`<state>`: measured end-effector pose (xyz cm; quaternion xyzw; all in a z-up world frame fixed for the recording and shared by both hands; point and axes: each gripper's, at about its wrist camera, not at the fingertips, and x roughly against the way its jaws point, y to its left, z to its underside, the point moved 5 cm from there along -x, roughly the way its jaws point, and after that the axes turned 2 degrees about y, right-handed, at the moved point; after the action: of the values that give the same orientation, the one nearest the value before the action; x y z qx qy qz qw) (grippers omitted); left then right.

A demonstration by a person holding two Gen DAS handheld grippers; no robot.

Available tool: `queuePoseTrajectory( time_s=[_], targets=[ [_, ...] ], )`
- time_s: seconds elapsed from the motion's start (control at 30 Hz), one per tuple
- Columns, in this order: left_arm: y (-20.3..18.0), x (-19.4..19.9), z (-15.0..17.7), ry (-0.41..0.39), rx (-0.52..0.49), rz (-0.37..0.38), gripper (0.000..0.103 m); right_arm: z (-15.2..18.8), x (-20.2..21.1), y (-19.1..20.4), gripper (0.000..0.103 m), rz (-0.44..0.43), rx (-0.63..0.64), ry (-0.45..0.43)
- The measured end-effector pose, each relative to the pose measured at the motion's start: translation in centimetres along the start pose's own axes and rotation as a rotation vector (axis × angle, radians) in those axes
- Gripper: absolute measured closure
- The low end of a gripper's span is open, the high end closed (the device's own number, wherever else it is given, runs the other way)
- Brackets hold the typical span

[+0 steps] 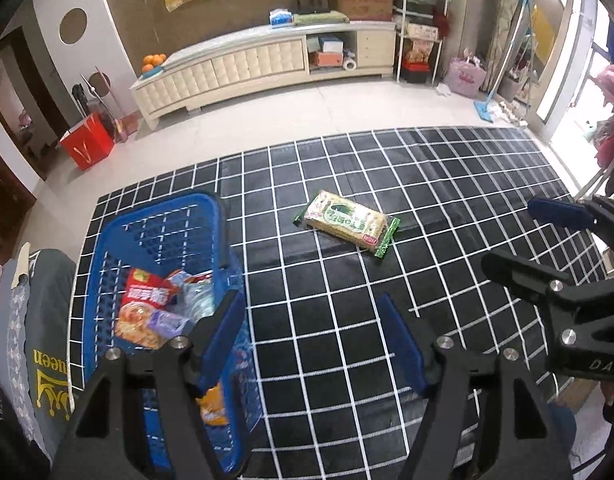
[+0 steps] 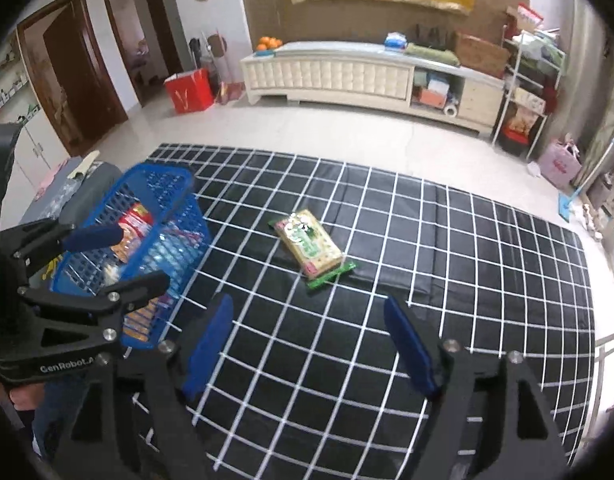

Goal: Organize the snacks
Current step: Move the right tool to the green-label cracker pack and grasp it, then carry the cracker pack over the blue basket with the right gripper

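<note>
Mid-task: most snacks already in blue basket [image 1: 163, 240], one cracker pack [image 1: 347, 224] left out on the black grid mat [image 1: 447, 184]. Pack lying flat, well apart from basket, off its right side in both wrist views, nothing touching it. Left gripper [image 1: 311, 344] released, jaws spread, nothing between them, hovering just beside basket's near right wall. Right gripper [image 2: 309, 344] also released and empty, further from basket than the left one, aimed at mat short of the pack. Step in hand, judging by layout: reach for the last pack. Next move likely needs jaws lined across pack's narrow width, then a carry over basket rim and a drop. Count: one basket, one loose pack, at least three wrapped snacks inside basket (exact number unclear, overlapping), two grippers.
</note>
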<state>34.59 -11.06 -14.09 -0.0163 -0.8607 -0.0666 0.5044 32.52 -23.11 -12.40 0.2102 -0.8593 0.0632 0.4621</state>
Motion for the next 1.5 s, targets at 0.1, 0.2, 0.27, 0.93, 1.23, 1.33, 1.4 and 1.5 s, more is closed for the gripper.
queuePoseTrajectory(
  time_s=[0.1, 0.2, 0.27, 0.93, 1.23, 1.33, 1.4, 1.5],
  targets=[
    [-0.3, -1.8, -0.8, 0.003, 0.017, -0.071, 0.034, -0.3, -1.6, -0.9, 0.017, -0.013, 0.040, 0.003],
    [-1.1, -3.8, -1.3, 0.011, 0.015, -0.106, 0.034, -0.6, -3.7, -1.6, 0.016, -0.007, 0.090, 0.016],
    [-1.7, -4.8, -1.5, 0.019, 0.000, -0.128, 0.033, -0.6, -4.9, -2.1, 0.015, -0.012, 0.116, 0.030],
    [1.1, -13.1, -4.3, 0.066, 0.101, -0.330, 0.033, -2.0, -17.3, -3.5, 0.015, -0.136, 0.189, 0.115],
    [0.1, -14.3, -5.6, 0.051, 0.075, -0.312, 0.030, -1.9, -20.0, -1.4, 0.015, -0.107, 0.321, 0.106],
    [0.0, -14.4, -5.9, 0.047, 0.081, -0.311, 0.029, -1.9, -20.1, -1.6, 0.042, -0.128, 0.314, 0.078],
    [-0.1, -14.6, -5.7, 0.049, 0.078, -0.308, 0.029, -1.8, -19.6, -2.0, 0.042, -0.115, 0.298, 0.059],
    [-0.1, -14.5, -5.6, 0.054, 0.085, -0.293, 0.029, -1.2, -18.7, -2.7, 0.043, -0.115, 0.279, 0.061]
  ],
)
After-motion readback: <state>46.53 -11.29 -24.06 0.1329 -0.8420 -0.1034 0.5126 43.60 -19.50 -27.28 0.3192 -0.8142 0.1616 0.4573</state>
